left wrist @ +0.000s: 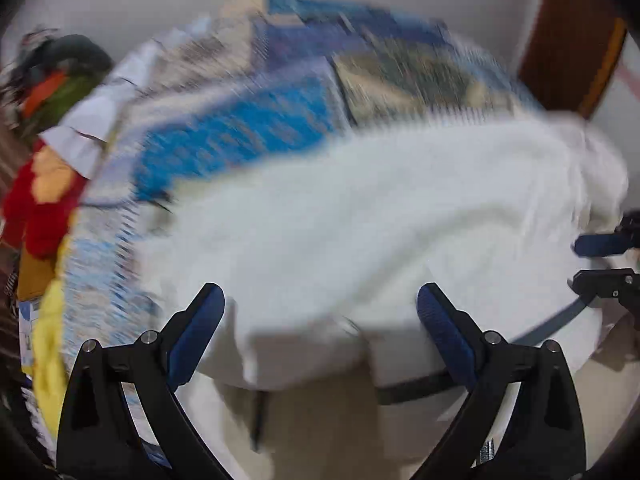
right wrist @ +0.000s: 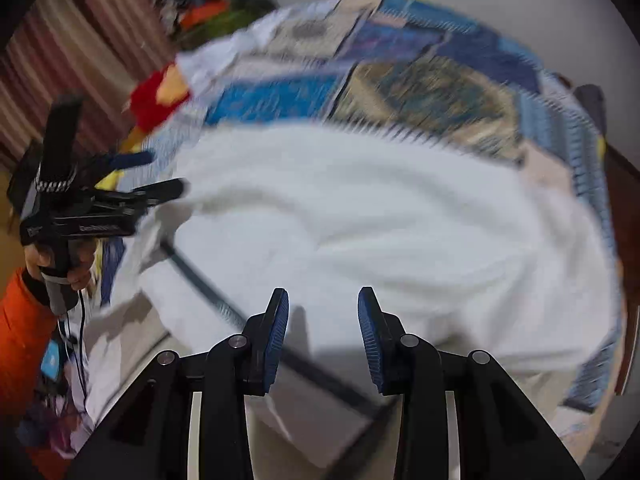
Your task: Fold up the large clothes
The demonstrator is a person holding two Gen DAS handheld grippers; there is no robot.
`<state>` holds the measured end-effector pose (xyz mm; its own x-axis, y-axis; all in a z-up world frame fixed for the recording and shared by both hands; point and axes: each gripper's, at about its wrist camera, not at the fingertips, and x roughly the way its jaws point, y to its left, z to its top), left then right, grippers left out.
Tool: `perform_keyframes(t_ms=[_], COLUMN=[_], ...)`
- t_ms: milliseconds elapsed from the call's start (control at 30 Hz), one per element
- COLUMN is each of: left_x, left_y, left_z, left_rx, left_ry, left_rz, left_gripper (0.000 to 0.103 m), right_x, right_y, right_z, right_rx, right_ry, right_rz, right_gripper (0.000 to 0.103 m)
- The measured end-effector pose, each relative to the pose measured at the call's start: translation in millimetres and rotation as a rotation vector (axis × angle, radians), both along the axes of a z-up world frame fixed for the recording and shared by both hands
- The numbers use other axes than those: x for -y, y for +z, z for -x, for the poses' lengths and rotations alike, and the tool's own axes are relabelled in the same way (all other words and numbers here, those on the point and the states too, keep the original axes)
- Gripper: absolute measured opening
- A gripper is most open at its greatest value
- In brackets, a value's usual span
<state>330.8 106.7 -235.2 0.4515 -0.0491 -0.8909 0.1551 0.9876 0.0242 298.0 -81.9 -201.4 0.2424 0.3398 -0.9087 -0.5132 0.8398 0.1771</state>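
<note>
My left tongs stand wide apart, my right tongs half-parted – both empty. The white garment lies just ahead, spread across the bed.

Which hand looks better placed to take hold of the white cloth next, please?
Probably the left: its tongs stand wide open over the white cloth's near edge, while the right tongs are narrower.

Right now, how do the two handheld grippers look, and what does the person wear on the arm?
Both the left gripper and the right gripper have black angular frames with silver pivot pins and ribbed blue pads on the fingers. The left hand wears an orange sleeve; thin dark cables hang beside it.
</note>
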Motion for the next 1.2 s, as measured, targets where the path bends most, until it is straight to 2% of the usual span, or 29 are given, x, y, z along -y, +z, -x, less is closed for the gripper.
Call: perform_keyframes(t_ms=[67,100,233,300,500,600,667,733,767,833,867,933,1033,1200], left_x=[9,6,-16,-32,-91,-122,-141,-156,-162,-172,-175,-181,-182,-173], left_y=[-15,-18,-14,-2,41,48,46,37,32,23,17,3,-19,-67], left_z=[8,13,24,34,73,95,111,125,130,145,152,163,174,185], left_rx=[-0.009,0.002,-0.03,-0.034,0.069,0.078,0.063,0.03,0.013,-0.016,-0.029,-0.06,-0.123,-0.247], left_ry=[-0.012,-0.004,0.044,0.081,0.193,0.23,0.253,0.278,0.285,0.298,0.306,0.31,0.308,0.301], left_rz=[-0.03,-0.015,0.107,0.154,0.074,0.036,0.017,0.009,0.009,0.015,0.025,0.066,0.124,0.252], left_gripper=[0.099,0.099,0.099,0.098,0.098,0.098,0.098,0.098,0.098,0.098,0.098,0.098,0.098,0.098], right_x=[0,4,24,37,83,102,106,107,110,121,127,148,171,183], right_y=[-5,-3,13,21,38,41,34,12,6,3,2,1,2,20], right_z=[11,17,35,40,67,86,98,110,114,122,124,125,129,156], right_rx=[0.037,0.057,0.076,0.085,0.071,0.071,0.084,0.109,0.137,0.237,0.237,0.155,0.054,0.011], right_ry=[0.0,0.001,-0.024,-0.044,-0.15,-0.193,-0.2,-0.22,-0.235,-0.337,-0.358,-0.419,-0.48,-0.501], right_rz=[0.018,0.011,0.013,0.04,0.04,0.028,0.075,0.225,0.249,0.314,0.31,0.194,0.07,-0.087], right_gripper=[0.032,0.032,0.032,0.032,0.032,0.032,0.032,0.035,0.041,0.094,0.098,0.098,0.097,0.097])
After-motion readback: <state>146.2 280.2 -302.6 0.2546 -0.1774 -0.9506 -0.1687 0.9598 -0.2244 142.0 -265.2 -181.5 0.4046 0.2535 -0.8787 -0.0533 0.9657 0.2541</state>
